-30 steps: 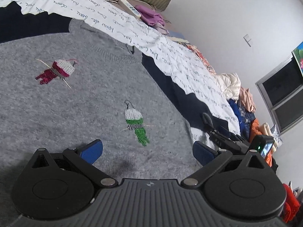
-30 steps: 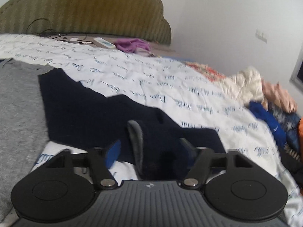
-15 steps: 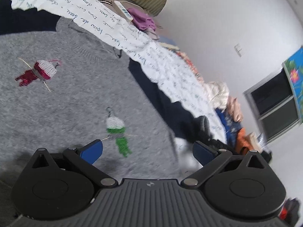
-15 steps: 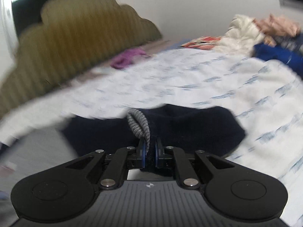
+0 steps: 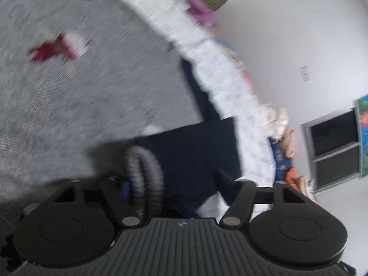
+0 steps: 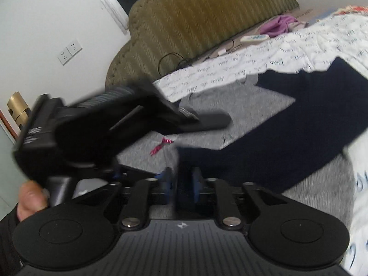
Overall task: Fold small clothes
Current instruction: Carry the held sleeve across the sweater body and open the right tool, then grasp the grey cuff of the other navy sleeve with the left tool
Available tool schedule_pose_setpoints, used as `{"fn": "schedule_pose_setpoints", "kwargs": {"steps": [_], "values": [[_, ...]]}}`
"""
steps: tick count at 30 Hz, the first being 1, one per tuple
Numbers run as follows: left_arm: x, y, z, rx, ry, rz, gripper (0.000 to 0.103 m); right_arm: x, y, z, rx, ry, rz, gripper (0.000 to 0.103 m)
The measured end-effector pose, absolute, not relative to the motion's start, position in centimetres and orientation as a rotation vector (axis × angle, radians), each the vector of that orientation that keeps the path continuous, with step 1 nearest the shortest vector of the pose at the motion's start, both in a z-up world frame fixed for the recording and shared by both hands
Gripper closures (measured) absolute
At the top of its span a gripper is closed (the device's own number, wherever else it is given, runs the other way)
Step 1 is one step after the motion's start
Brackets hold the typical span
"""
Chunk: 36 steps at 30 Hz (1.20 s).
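Navy sleeve (image 6: 287,135) clamped in right gripper (image 6: 181,184) across grey sweater (image 5: 76,96) on bed (image 6: 322,39); left gripper (image 5: 174,184) spread apart around sleeve's ribbed cuff (image 5: 145,172).

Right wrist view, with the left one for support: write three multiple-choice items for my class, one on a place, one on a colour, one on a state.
1. Where does the navy sleeve lie?
A. Across the grey sweater
B. On a chair
C. On the floor

2. What colour is the ribbed cuff at the sleeve's end?
A. Red
B. Grey
C. Yellow

3. How do the right tongs stand?
A. Wide open, holding nothing
B. Shut on a white sheet
C. Shut on the navy sleeve

Answers: 1 A, the dark sleeve crosses the grey knit; 2 B, the ribbing is grey against the navy; 3 C, dark cloth sits pinched between the blue pads.
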State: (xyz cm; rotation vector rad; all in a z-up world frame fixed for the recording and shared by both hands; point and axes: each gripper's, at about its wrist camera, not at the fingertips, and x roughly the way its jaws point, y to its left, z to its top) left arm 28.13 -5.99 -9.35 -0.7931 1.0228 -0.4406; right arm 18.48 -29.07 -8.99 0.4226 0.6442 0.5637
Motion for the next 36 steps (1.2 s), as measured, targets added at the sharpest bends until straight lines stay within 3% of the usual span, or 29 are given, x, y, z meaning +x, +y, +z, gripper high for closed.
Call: {"fn": "schedule_pose_setpoints", "kwargs": {"steps": [1,3,4,5,7,15,23,36], "values": [[28.2,-6.0,-9.7,-0.794,1.031,-0.431,0.046,18.1,-29.6,-9.0,0.434,0.636,0.548,0.058],[28.3,-6.0,-9.9,-0.775,1.033,-0.414,0.056,17.2,-30.6,-8.9,0.442,0.618,0.527,0.033],[28.4,-6.1,-9.9,-0.761,1.033,-0.407,0.065,16.7,-31.0,-8.9,0.446,0.608,0.516,0.031],[28.5,-6.3,-9.9,-0.73,1.035,-0.393,0.085,16.3,-31.8,-8.8,0.453,0.6,0.501,0.031],[28.9,-7.0,-9.6,-0.638,1.048,-0.359,0.096,15.9,-33.3,-9.0,0.471,0.598,0.461,0.031],[29.8,-7.4,-6.5,-0.328,0.949,-0.376,0.097,17.1,-36.9,-8.4,0.425,0.564,0.337,0.031],[32.8,-1.5,-4.6,-0.26,0.868,-0.249,0.097,21.5,-38.5,-7.1,0.243,0.518,0.262,0.031],[36.0,2.5,-6.3,-0.241,0.91,-0.152,0.097,29.1,-34.3,-9.0,0.015,0.605,0.31,0.032]]}}
